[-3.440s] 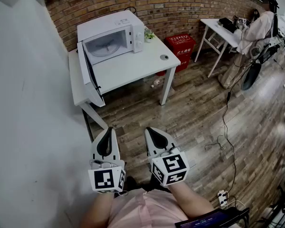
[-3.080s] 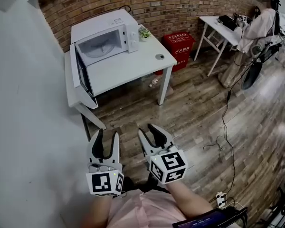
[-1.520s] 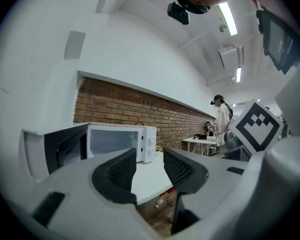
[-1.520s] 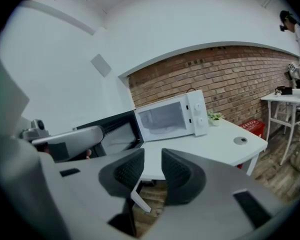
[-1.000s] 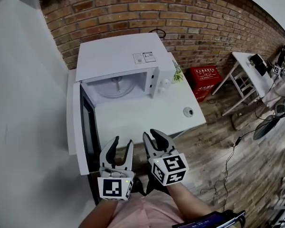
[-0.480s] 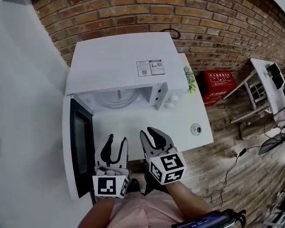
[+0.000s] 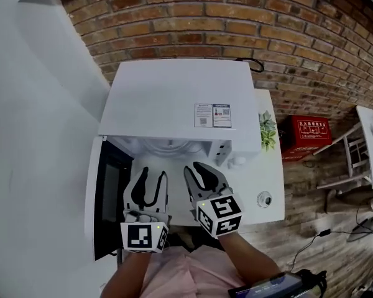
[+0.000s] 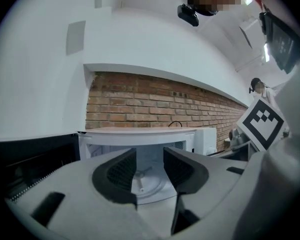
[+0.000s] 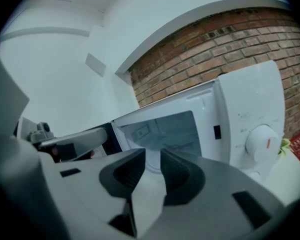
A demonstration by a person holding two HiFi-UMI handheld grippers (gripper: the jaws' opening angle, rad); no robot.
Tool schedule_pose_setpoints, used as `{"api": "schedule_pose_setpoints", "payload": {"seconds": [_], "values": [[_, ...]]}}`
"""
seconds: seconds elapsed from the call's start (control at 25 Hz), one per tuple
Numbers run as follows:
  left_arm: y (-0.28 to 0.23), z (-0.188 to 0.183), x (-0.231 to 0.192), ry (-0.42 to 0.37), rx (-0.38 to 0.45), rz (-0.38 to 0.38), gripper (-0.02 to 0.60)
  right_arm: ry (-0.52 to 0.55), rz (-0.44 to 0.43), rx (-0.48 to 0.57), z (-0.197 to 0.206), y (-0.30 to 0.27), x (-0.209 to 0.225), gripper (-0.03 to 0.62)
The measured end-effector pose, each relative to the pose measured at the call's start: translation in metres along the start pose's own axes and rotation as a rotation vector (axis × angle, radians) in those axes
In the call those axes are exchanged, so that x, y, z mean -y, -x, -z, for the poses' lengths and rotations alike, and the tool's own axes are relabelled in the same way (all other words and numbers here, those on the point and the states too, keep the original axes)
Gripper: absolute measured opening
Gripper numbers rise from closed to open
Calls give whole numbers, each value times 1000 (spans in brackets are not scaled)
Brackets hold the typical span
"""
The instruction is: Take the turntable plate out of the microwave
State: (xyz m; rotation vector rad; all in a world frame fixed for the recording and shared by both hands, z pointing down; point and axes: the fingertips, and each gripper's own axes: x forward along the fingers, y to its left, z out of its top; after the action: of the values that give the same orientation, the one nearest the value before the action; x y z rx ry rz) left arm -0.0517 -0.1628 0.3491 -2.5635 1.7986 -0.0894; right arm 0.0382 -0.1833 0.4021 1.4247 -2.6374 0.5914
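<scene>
From the head view, the white microwave stands on a white table against a brick wall. Its door is swung wide to the left. Only a curved sliver of the turntable plate shows under the top edge of the cavity. The left gripper and right gripper hover side by side just before the opening, both with jaws apart and nothing between them. A small plant and a round object sit to the right of the oven, and a red box stands on the floor beyond.

The left gripper view gives what the head view cannot. It looks straight into the cavity, where the plate lies flat on the floor of the oven, seen through the gap of the parted jaws. The other gripper's marker cube shows at the right edge.

The right gripper view looks in at a slant, its jaws likewise parted and empty. It alone shows the front panel with its big dial.

About three seconds ago the person stood well back on the wooden floor, and both pairs of jaws looked pressed together. A second ago the grippers were at the near edge of the table; now they are close to the cavity mouth.

A label on the oven's top carries print and small square codes, too small to read. The white characters on the red box are also too small to read.
</scene>
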Motion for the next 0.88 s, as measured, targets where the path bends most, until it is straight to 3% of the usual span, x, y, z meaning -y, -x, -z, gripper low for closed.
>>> {"api": "schedule_pose_setpoints", "payload": {"seconds": [0.32, 0.52, 0.88], "values": [[-12, 1, -16, 3, -3, -48, 169, 31, -45, -42, -2, -34, 0, 100], [-16, 22, -31, 27, -51, -54, 170, 30, -30, -108, 21, -68, 5, 94], [-16, 77, -59, 144, -150, -76, 170, 49, 26, -211, 70, -125, 26, 91]]}}
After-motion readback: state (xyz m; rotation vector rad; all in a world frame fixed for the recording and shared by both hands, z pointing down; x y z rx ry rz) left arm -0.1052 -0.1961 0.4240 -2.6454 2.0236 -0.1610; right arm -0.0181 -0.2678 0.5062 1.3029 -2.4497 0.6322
